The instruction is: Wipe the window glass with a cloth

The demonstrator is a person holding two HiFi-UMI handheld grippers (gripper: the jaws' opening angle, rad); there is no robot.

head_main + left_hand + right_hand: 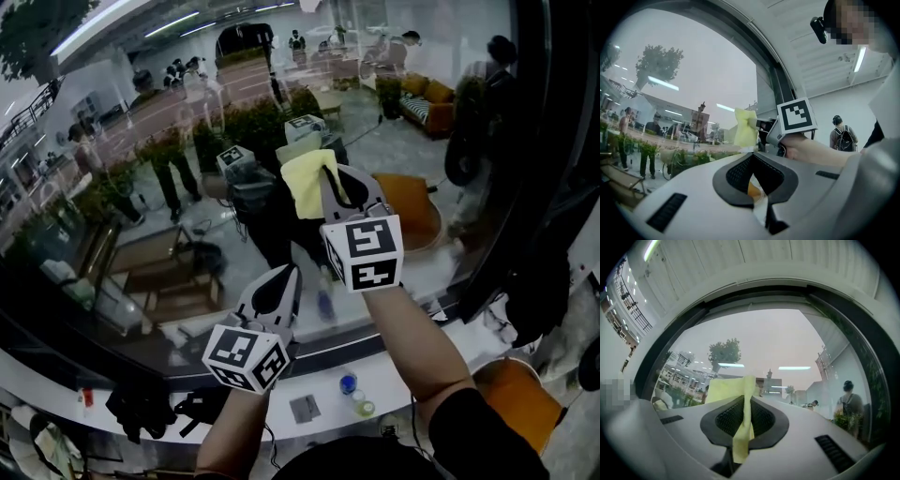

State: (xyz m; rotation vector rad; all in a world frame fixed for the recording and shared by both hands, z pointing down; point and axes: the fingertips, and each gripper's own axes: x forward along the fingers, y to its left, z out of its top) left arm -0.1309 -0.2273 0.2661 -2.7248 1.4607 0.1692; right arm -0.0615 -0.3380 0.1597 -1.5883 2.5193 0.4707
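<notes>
Yellow cloth [307,180] is clamped between the closed jaws of the right gripper [330,176], held up at the window glass [169,141] a little toward 12 o'clock from the middle of the head view. I cannot tell if it really presses on the pane. One loose end hangs down between the pads. The left gripper [284,274] is lower, at 7 o'clock from the right one, well apart from the cloth, its jaws together and holding nothing.

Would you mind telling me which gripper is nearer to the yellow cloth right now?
Right. The right gripper is clamped on the yellow cloth; the left gripper sits lower and to the left, apart from it.
</notes>
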